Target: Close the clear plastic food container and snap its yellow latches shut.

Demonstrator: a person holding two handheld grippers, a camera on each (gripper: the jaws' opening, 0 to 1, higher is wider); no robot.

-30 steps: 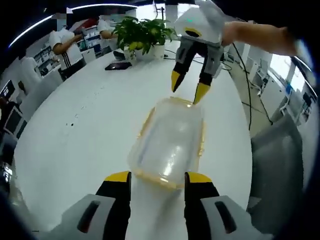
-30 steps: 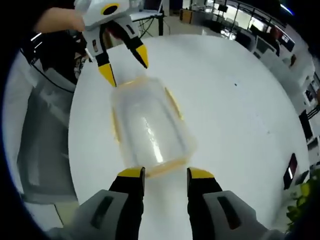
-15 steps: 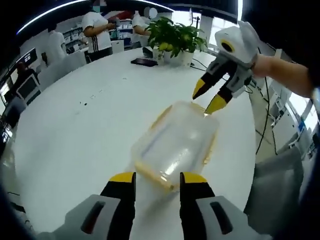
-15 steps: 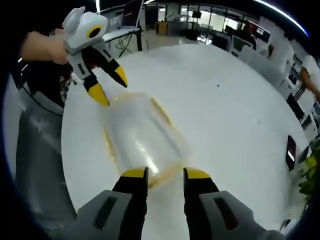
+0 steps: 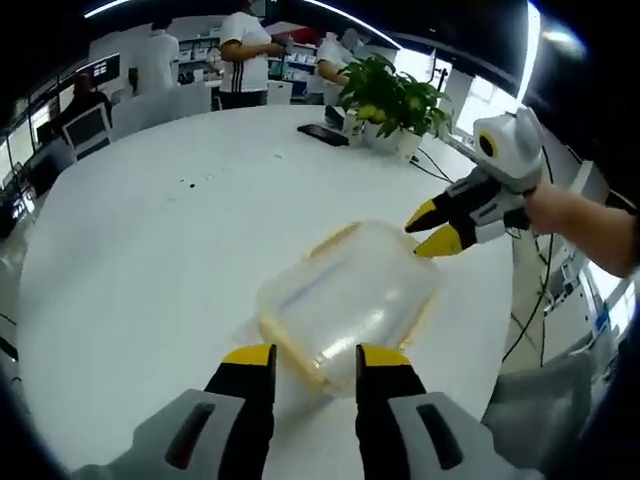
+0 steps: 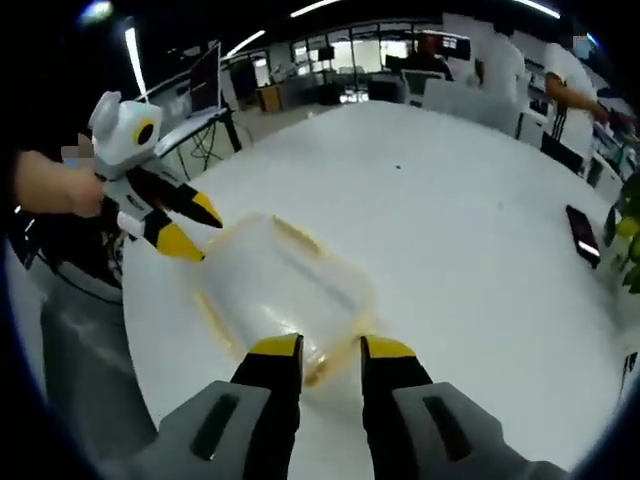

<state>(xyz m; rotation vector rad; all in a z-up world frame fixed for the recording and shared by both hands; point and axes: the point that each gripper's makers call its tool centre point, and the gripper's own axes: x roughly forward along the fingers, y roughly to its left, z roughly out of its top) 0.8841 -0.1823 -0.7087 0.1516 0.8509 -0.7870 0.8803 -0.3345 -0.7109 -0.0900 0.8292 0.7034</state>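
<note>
Compared with a second ago, both part-open grippers, the left gripper (image 5: 304, 358) and right gripper (image 5: 434, 229), are crowding opposite ends of the lidded container (image 5: 345, 294) on the table (image 5: 130, 260), probably lining up end latches.

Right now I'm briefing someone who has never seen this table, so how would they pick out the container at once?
Look at the big round white table. Near its edge, between the left gripper and the right gripper, lies the clear plastic food container. It is a see-through rounded box with yellow latches along its rim, unlike the dark phone and potted plant across the table.
</note>
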